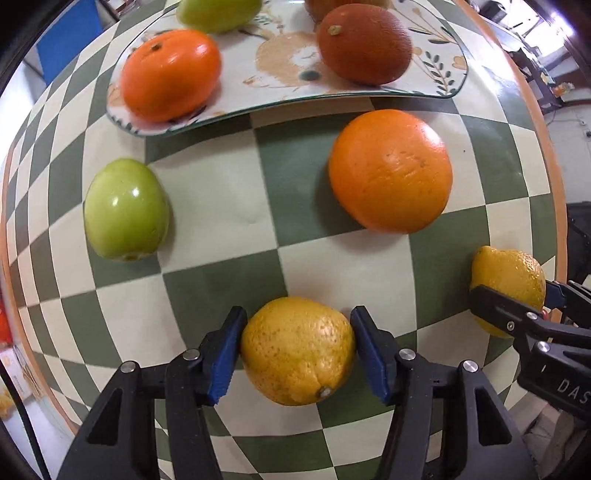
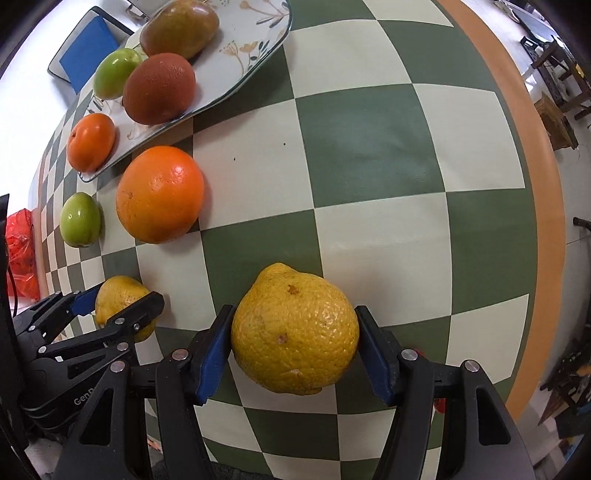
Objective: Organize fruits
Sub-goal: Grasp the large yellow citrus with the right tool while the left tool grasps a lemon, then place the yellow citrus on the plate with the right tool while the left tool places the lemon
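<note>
My left gripper (image 1: 298, 321) is shut on a yellow lemon (image 1: 297, 354) that rests on the checkered tablecloth, with a blue pad against each side. In the right wrist view my right gripper (image 2: 295, 314) is shut on a second, bumpier lemon (image 2: 295, 332). The two grippers sit side by side near the table's front. A large orange (image 1: 389, 170) and a green apple (image 1: 125, 208) lie loose beyond them. Behind stands a floral plate (image 1: 240, 74) with a glossy orange fruit (image 1: 170, 74), a dark red-brown orange (image 1: 364, 44), another green apple (image 1: 218, 13) and a mango (image 2: 179, 27).
The table's orange rim (image 2: 546, 221) curves along the right side, with floor and furniture past it. A red bag (image 2: 20, 251) lies off the left edge. A blue-seated chair (image 2: 88, 48) stands behind the plate. Bare checkered cloth (image 2: 369, 147) spreads right of the fruit.
</note>
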The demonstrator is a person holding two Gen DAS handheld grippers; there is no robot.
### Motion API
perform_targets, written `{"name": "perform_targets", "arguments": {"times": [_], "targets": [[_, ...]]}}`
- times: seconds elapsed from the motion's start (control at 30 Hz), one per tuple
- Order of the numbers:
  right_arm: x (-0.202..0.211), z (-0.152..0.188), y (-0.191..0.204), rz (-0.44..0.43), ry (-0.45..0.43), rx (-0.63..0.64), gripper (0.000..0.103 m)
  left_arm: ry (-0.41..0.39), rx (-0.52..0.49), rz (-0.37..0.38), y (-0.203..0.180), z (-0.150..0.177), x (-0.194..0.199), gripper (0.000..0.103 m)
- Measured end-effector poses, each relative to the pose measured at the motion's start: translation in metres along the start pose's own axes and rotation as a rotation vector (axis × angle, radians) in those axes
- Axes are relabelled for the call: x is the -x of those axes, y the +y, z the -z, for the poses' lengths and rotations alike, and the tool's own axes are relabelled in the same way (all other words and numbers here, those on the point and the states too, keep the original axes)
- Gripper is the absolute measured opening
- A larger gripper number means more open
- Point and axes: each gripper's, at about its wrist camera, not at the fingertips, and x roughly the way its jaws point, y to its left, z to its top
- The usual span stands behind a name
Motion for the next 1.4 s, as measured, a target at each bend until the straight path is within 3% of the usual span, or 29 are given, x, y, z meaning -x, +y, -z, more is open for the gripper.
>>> {"name": "perform_targets", "arguments": {"times": [0.37, 0.53, 0.63, 0.73, 0.87, 0.97, 1.1, 1.33, 1.4], "targets": [[0.003, -0.006, 0.000, 0.001, -0.014, 0.012, 0.066, 0.006, 0.070, 0.036, 0.025, 0.015, -0.005, 0.056], [0.010, -0.002, 0.004, -0.033, -0.022, 0.011, 0.066, -0.036, 0.102, 0.113, 0.030, 0.011, 0.031, 0.055], [0.030, -0.005, 0.007, -0.093, -0.062, -0.010, 0.066, -0.110, 0.117, 0.179, 0.032, 0.004, 0.074, 0.055], [0.058, -0.021, 0.012, -0.160, -0.118, -0.026, 0.066, -0.193, 0.102, 0.218, 0.032, -0.021, 0.120, 0.055], [0.088, -0.063, 0.026, -0.174, -0.188, -0.001, 0.066, -0.221, 0.078, 0.211, 0.041, -0.080, 0.141, 0.056], [0.094, -0.100, 0.037, -0.138, -0.212, 0.023, 0.066, -0.191, 0.071, 0.170, 0.035, -0.125, 0.128, 0.056], [0.087, -0.141, 0.043, -0.077, -0.211, 0.050, 0.066, -0.127, 0.072, 0.132, 0.044, -0.161, 0.103, 0.056], [0.057, -0.173, 0.034, -0.043, -0.143, 0.031, 0.067, -0.036, 0.068, 0.098, 0.040, -0.187, 0.071, 0.056], [0.055, -0.175, 0.033, -0.053, -0.144, 0.038, 0.078, -0.015, 0.088, 0.107, 0.044, -0.188, 0.064, 0.057]]}}
